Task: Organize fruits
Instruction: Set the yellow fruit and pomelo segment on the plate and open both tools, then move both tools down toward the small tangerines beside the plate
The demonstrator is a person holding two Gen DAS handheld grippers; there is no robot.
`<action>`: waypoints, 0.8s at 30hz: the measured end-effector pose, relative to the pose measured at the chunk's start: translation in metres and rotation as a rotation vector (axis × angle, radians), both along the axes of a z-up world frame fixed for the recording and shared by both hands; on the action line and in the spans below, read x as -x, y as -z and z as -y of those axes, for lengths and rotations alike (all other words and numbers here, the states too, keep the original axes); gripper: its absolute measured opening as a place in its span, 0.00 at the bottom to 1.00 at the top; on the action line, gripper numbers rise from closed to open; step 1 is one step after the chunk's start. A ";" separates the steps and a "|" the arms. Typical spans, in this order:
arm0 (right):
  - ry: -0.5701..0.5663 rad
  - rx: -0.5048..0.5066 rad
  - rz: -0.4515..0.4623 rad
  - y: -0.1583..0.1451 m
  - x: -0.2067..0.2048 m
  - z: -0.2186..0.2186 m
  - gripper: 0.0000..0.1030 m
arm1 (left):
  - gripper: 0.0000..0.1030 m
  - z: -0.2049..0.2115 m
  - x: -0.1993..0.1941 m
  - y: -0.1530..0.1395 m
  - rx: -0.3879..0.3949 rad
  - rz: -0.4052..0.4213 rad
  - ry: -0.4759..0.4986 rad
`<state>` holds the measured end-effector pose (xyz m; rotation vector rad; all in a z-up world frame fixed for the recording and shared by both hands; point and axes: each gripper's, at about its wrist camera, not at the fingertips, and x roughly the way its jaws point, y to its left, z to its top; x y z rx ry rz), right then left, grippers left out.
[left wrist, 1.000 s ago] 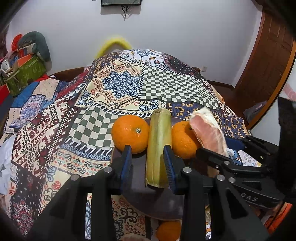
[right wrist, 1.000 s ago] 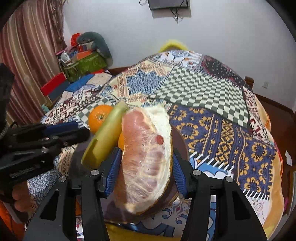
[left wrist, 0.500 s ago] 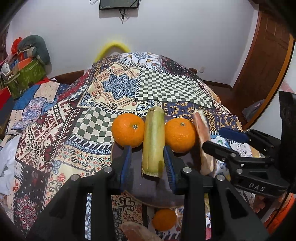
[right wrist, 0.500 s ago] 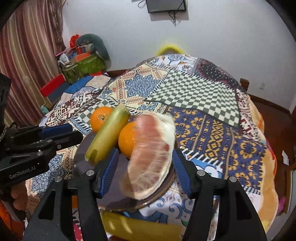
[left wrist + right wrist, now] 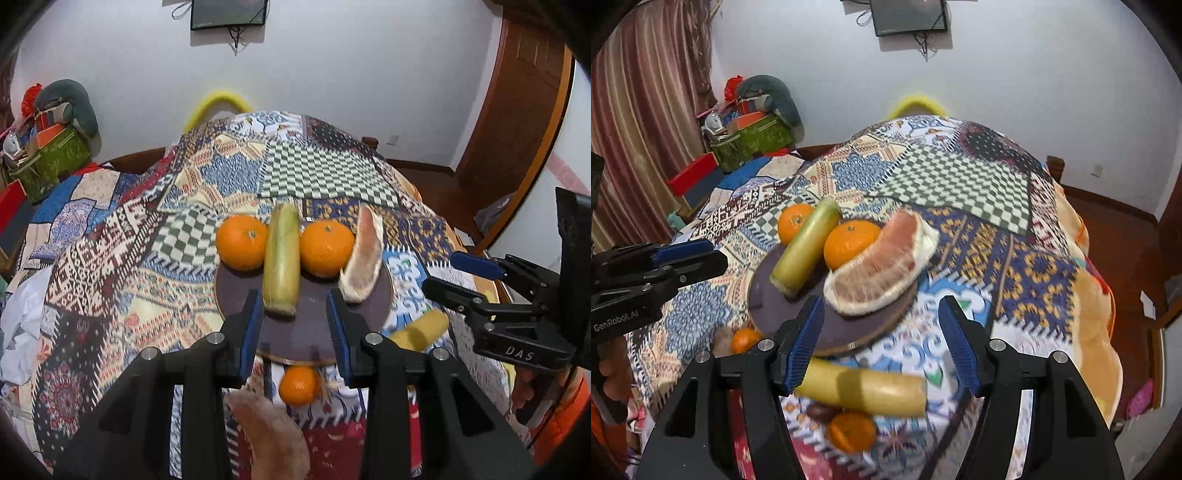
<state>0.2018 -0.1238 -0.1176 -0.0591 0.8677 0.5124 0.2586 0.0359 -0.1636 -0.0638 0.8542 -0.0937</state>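
Right wrist view is showing my right tool (image 5: 882, 338) opening wide with nothing in it, my left tool (image 5: 295, 325) staying nearly closed and empty, and the pomelo slice (image 5: 879, 269) lying on the dark plate (image 5: 768, 295).

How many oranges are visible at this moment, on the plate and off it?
4. Two sit on the dark plate: the left orange and the right orange, either side of the green stalk. Two lie on the cloth: a small orange and a near orange. More may be hidden.
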 end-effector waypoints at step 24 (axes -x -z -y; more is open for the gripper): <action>-0.044 -0.024 -0.154 0.046 0.051 0.010 0.41 | 0.45 0.005 0.040 0.055 0.014 -0.146 0.013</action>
